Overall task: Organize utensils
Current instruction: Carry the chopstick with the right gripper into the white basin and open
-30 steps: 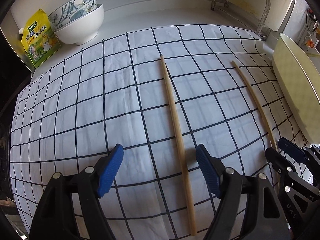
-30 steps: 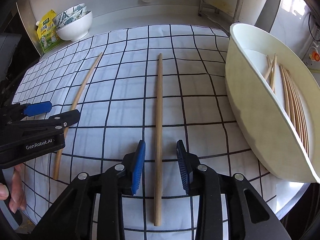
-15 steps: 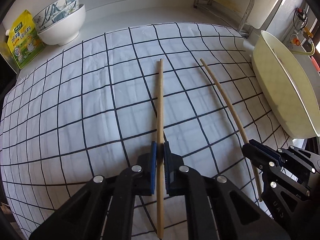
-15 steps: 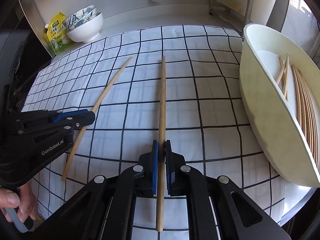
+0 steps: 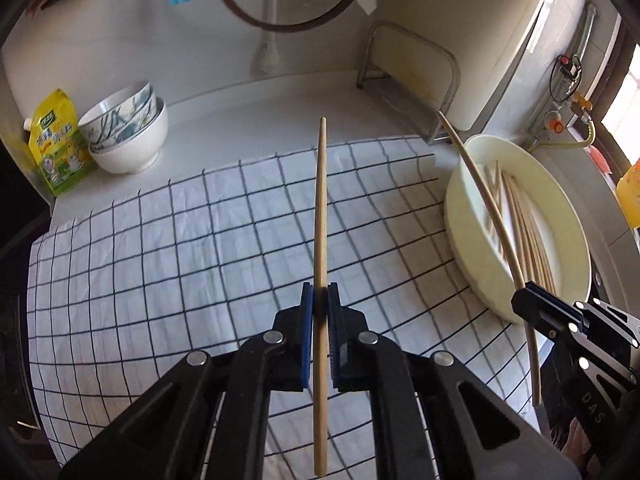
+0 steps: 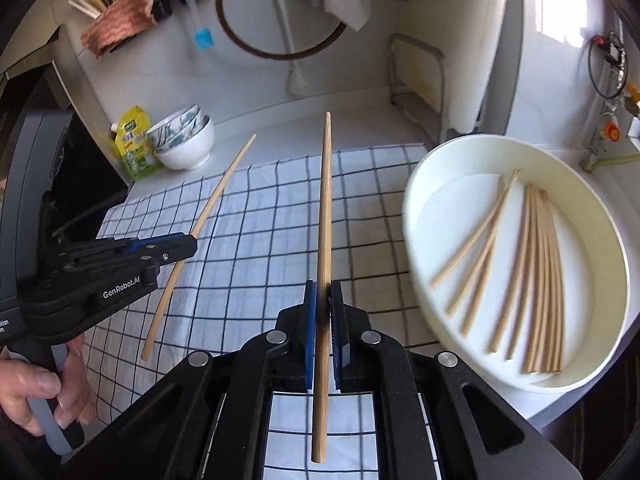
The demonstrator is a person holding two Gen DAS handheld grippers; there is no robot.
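While both are up off the checkered cloth (image 5: 200,240):
left gripper (image 5: 319,300): jaws clamped mid-shaft on one chopstick (image 5: 321,208)
right gripper (image 6: 323,300): pinching another chopstick (image 6: 325,200), beside the white dish (image 6: 416,216)

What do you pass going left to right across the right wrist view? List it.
Left claw → yellow pouch → stacked bowls → left claw's chopstick → right claw's chopstick → white oval dish → loose chopsticks in it.
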